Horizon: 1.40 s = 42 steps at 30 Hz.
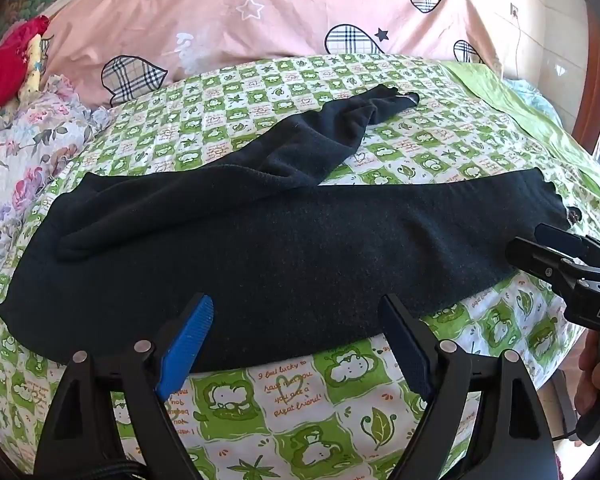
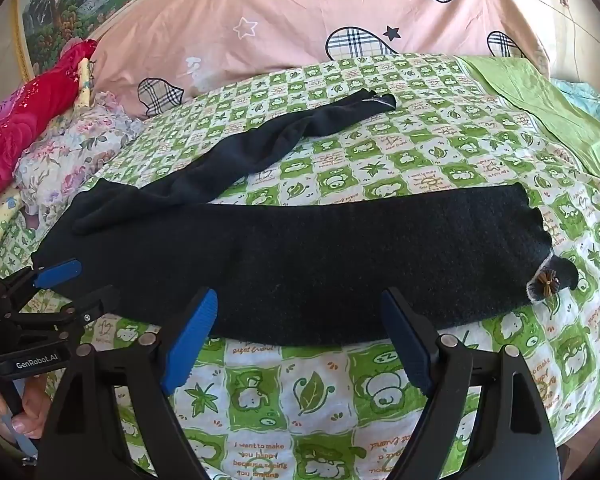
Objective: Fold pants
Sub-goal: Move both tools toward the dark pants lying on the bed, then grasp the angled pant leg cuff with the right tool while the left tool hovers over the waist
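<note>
Black pants (image 1: 284, 256) lie spread on the green-and-white checked bedsheet (image 1: 284, 396). One leg runs straight across from left to right; the other leg (image 1: 340, 128) angles away toward the pink quilt. The waist end with a small brown bow (image 2: 546, 282) is at the right. My left gripper (image 1: 296, 320) is open, its tips over the near edge of the pants; it also shows in the right wrist view (image 2: 76, 284). My right gripper (image 2: 300, 316) is open at the near edge of the pants; it also shows in the left wrist view (image 1: 548, 244) by the waist end.
A pink quilt with plaid hearts (image 1: 260, 12) lies across the back of the bed. Floral pillows (image 1: 32, 140) and a red cloth (image 1: 0, 72) are at the left. A plain green sheet (image 2: 540, 96) lies at the right, near the bed edge.
</note>
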Motion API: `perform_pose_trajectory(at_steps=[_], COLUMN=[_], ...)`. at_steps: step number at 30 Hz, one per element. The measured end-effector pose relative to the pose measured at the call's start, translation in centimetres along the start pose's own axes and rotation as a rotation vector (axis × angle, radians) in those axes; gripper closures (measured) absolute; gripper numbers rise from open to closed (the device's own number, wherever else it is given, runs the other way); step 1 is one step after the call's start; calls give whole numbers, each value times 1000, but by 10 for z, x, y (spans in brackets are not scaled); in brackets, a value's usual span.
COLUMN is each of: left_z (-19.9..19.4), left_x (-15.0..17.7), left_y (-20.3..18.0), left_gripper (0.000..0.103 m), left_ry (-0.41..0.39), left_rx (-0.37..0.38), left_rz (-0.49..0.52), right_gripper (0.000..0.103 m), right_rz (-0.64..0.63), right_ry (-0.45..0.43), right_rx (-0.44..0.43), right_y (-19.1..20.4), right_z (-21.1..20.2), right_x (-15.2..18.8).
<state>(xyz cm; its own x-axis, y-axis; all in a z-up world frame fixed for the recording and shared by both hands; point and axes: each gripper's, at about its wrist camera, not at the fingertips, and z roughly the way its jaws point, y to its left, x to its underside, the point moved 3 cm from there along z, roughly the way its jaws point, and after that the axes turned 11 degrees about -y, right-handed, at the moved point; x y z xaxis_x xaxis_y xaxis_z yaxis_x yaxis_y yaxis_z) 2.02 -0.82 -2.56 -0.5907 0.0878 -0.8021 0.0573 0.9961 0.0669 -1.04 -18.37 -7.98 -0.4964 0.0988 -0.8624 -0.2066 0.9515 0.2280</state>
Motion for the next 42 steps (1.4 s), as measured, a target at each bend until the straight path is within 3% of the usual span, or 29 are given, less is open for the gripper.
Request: perform_pose_trajectory(at_steps=[33,41,42], left_z=[10,19,21], left_x=[-15,-33,-36], left_y=[5,2,2], left_gripper=[18,18,18], left_ry=[2,-9,-11], left_rx=[6,12,13], left_rz=[-4,11,14], right_gripper=[19,19,19], right_rz=[21,36,43], right_ry=[8,-95,-75], right_rx=[-1,-18,-15], right_y=[-2,-18,-19], right_z=[8,10,12], right_x=[-7,-15,-17])
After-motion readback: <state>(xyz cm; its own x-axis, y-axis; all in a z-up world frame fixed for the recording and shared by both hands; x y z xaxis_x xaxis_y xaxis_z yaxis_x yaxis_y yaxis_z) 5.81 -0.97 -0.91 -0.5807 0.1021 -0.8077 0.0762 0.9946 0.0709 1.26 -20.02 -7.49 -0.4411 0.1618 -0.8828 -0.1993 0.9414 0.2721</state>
